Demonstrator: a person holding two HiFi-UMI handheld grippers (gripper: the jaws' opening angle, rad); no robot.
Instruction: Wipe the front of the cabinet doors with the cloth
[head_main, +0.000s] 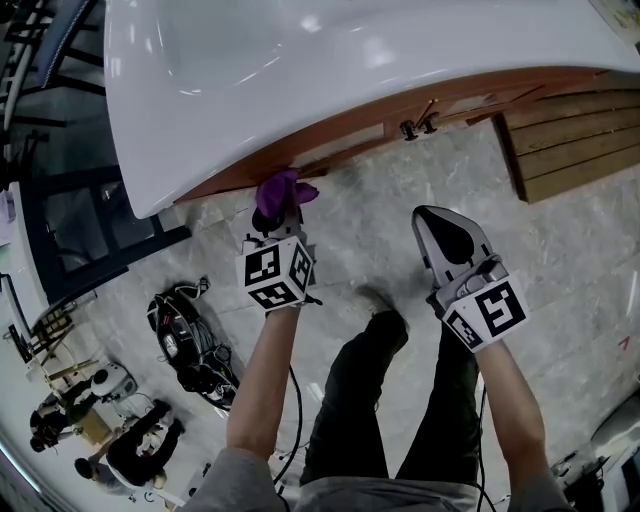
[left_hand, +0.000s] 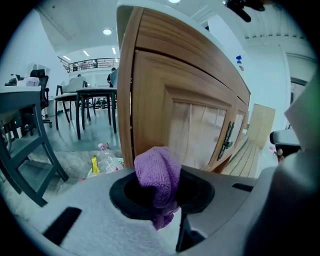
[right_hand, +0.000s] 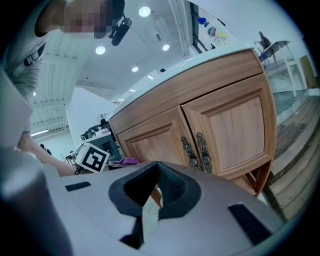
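In my left gripper (head_main: 280, 207) is a purple cloth (head_main: 284, 190), bunched up and held against the top edge of the wooden cabinet's left door (head_main: 340, 142), under the white countertop (head_main: 330, 50). The left gripper view has the cloth (left_hand: 159, 172) sticking out of the shut jaws of the left gripper (left_hand: 160, 192), right at the left door's panel (left_hand: 195, 125). My right gripper (head_main: 430, 222) hangs shut and empty over the floor, apart from the cabinet. In the right gripper view the right gripper (right_hand: 156, 172) faces both doors and their ornate handles (right_hand: 197, 150).
Wooden slats (head_main: 570, 140) lean on the floor right of the cabinet. A black bundle of gear (head_main: 190, 345) lies on the marble floor at the left. A plastic bottle (left_hand: 105, 160) and dark tables with chairs (left_hand: 85, 107) stand beyond the cabinet's left side.
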